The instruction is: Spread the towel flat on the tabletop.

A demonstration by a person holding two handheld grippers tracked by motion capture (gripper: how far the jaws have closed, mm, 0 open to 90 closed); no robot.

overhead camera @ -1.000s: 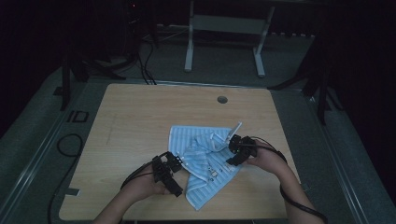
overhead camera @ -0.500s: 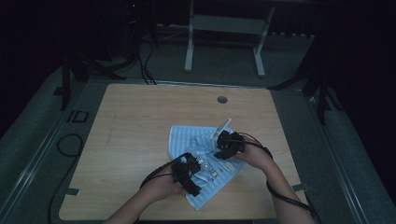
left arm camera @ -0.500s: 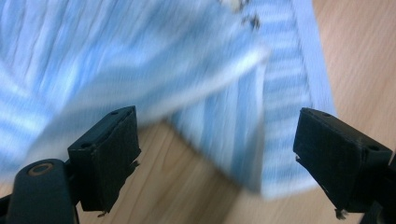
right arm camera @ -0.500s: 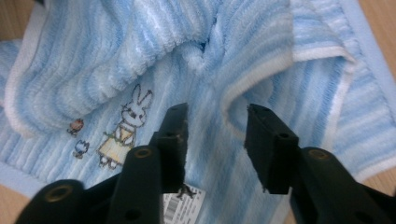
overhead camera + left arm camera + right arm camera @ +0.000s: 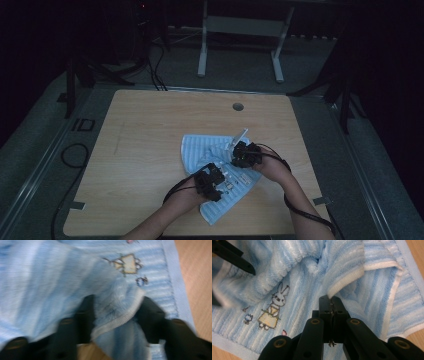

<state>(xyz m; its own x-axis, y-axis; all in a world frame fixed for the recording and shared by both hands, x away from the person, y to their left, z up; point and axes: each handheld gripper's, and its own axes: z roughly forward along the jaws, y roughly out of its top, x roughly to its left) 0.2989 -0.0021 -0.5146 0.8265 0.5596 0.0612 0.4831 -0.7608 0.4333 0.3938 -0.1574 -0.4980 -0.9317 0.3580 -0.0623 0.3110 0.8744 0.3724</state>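
The right gripper (image 5: 331,301) has its fingers (image 5: 325,307) clenched flat together on a white-hemmed edge of the blue striped towel (image 5: 307,282), with a little fringe of thread caught between the pads; they have just been closing. The left gripper (image 5: 116,315) has its fingers (image 5: 86,312) partly apart, a bunched fold of the towel (image 5: 117,305) with its grey-white hem lying between them. They have just been closing too, yet blur keeps me from telling whether the pads already press on the cloth.

In the high view the towel (image 5: 217,170) lies rumpled on the near right part of the wooden desk (image 5: 150,135), one corner reaching toward the desk's front edge. Both forearms come in from the bottom. The left gripper (image 5: 210,182) sits low over the towel's near half, and the right gripper (image 5: 242,155) rests at its far right side, pointing inward; the two are close to each other, and a cable trails from each.

The right gripper view shows a small embroidered rabbit (image 5: 273,310) in a yellow dress on the cloth, along with the tip of the other gripper's dark finger at upper left. The left gripper view gives the same yellow motif (image 5: 127,263) near the towel's border and bare desk at its right edge.
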